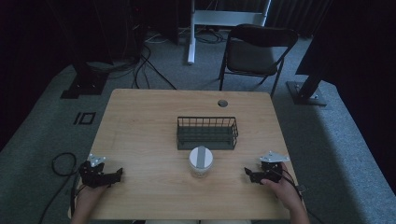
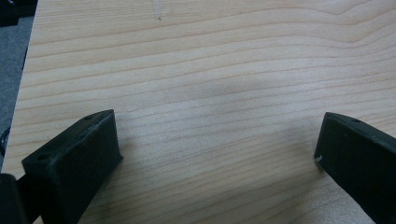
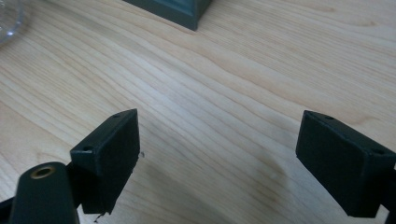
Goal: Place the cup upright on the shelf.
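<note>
On the counter (image 1: pixel 140 140), near the middle, stands a white cup (image 1: pixel 201 161) with a grey lid, just in front of the wire basket (image 1: pixel 207 132). The 2 grippers, left gripper (image 1: pixel 116 176) and right gripper (image 1: pixel 249 173), rest apart from it (jaws wide, holding nothing), likely ready to reach.

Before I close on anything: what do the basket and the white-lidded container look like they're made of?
The basket looks like dark painted metal wire: thin upright bars, matte solid base. The container seems clear plastic or glass, seen see-through in the right gripper view; its white lid with a grey strip looks plastic.
</note>
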Available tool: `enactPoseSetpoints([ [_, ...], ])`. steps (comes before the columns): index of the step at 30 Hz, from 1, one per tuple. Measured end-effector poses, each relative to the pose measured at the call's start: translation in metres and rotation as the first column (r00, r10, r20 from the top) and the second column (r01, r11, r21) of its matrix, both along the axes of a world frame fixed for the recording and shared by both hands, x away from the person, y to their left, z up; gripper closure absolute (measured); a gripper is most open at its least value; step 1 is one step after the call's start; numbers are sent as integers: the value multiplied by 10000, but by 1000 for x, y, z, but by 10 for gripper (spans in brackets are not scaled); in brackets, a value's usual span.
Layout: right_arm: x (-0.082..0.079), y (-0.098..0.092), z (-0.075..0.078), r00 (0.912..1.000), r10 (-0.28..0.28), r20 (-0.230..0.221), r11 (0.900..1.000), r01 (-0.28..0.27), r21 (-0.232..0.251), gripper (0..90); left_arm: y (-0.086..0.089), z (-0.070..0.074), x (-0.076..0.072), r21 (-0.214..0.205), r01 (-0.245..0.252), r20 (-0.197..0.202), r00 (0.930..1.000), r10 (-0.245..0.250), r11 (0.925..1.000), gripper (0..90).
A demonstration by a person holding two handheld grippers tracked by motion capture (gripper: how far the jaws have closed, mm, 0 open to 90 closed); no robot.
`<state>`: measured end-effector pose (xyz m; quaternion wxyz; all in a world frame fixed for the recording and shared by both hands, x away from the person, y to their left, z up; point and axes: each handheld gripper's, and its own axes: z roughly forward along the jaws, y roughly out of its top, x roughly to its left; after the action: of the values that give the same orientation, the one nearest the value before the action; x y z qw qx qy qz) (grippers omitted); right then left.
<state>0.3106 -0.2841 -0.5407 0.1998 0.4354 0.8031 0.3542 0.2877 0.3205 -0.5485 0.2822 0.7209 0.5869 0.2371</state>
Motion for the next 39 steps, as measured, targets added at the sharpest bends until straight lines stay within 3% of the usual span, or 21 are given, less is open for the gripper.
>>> enactPoseSetpoints([
  [14, -1, 15, 1, 9979, 646, 2, 9976, -646, 241, 136, 0, 0, 0, 0, -1, 11, 10000, 1, 10000, 1],
  [30, -2, 37, 3, 9896, 1435, 87, 9866, -1438, 774, 140, 0, 0, 0, -2, 0, 2, 10000, 0, 10000, 1],
  [39, -2, 50, 5, 9828, 1843, 133, 9792, -1848, 837, 140, 0, 0, 0, 5, 5, -3, 10000, -5, 10000, 1],
])
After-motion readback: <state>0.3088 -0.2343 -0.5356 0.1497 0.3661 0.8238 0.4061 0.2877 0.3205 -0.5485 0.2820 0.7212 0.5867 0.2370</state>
